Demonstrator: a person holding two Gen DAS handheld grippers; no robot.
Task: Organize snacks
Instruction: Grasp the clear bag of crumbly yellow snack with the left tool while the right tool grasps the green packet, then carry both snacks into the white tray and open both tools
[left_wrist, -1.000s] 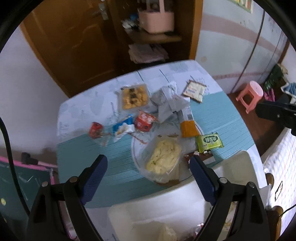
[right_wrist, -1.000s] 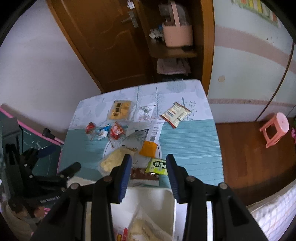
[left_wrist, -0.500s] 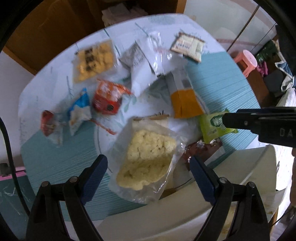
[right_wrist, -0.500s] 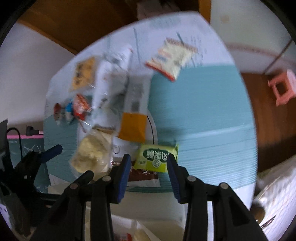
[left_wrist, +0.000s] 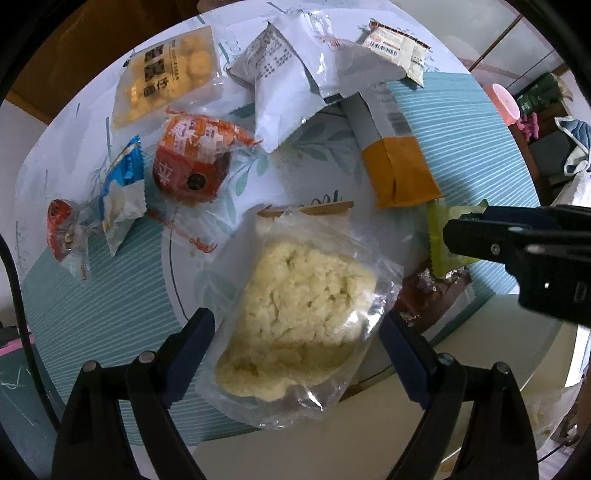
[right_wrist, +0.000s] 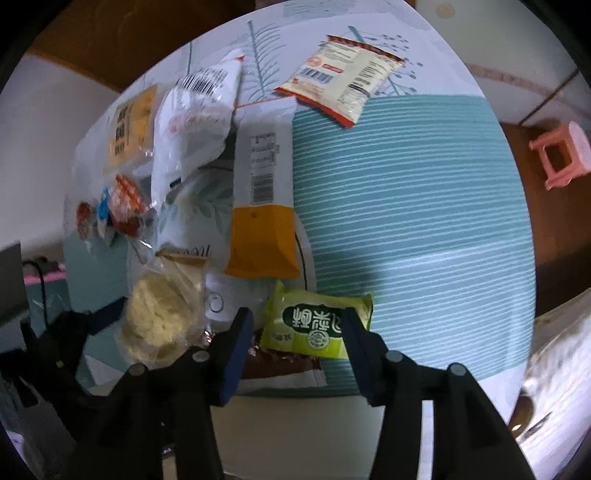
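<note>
A clear bag of pale yellow puffed snack (left_wrist: 299, 310) lies at the table's near edge; my left gripper (left_wrist: 297, 334) is open with its fingers on either side of it. It also shows in the right wrist view (right_wrist: 159, 317). A green packet (right_wrist: 317, 321) lies near the edge; my right gripper (right_wrist: 297, 328) is open, fingers straddling it. In the left wrist view the right gripper's fingers (left_wrist: 480, 236) cover part of the green packet (left_wrist: 443, 236). A brown packet (right_wrist: 280, 365) lies partly under the green one.
Other snacks are scattered on the teal-and-white tablecloth (right_wrist: 406, 192): an orange-ended packet (left_wrist: 399, 173), white bags (left_wrist: 284, 81), a red packet (left_wrist: 192, 162), a yellow biscuit bag (left_wrist: 166, 77), small blue (left_wrist: 122, 192) and red sweets (left_wrist: 62, 229), a beige packet (right_wrist: 340, 77). A pink stool (right_wrist: 561, 155) stands at right.
Both grippers have dropped down close to the table. The left now straddles the puffed snack bag and the right straddles the green packet. Both stay open.
</note>
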